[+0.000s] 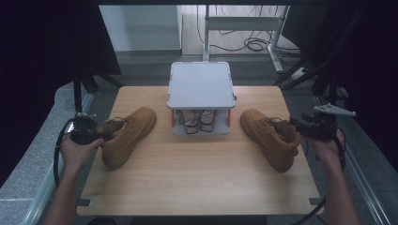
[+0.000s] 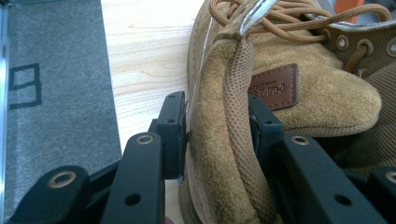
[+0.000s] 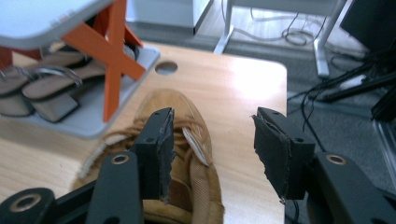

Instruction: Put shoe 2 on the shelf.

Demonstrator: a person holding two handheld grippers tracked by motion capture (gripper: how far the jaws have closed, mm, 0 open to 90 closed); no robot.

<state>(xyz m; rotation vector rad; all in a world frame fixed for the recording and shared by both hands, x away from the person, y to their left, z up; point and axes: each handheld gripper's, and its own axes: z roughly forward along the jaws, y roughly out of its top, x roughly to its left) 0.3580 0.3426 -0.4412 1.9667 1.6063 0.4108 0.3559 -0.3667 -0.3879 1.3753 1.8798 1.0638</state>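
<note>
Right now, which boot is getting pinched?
The left boot: the left hand-held gripper clamps its collar. The right hand-held gripper hangs open above the right boot.

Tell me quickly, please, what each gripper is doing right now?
Left gripper: closed on the collar of the left boot.
Right gripper: open, jaws apart above the right boot, holding nothing.

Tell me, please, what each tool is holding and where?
The left tool pinches the left boot by its collar; the right tool is open, holding nothing.
</note>
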